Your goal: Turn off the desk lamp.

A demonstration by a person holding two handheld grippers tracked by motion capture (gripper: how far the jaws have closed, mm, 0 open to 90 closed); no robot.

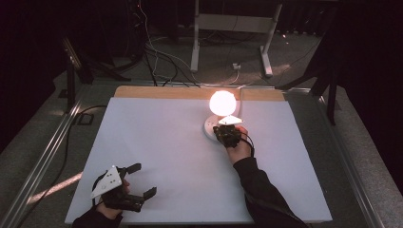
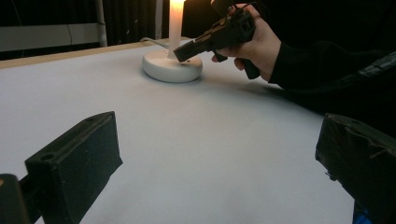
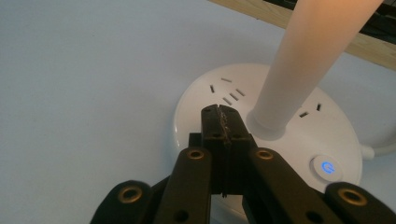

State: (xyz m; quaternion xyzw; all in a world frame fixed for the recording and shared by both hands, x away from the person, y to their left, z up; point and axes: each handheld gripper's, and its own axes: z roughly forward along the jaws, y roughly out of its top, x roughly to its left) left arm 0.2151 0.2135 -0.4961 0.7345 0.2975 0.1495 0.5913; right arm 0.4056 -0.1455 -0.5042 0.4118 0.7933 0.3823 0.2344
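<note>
Right tool (image 3: 219, 112), jaws pressed together, is held over the lamp base (image 3: 205, 100), its lit power button (image 3: 327, 168) lying just to the tool's right.

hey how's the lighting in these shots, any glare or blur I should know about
High view: the lit lamp blows out to a glare spot and the room around the table is dark. Left gripper view: the lamp stem glows overexposed, and the near jaws look soft. Right gripper view: evenly lit and sharp, power button glowing blue.
</note>
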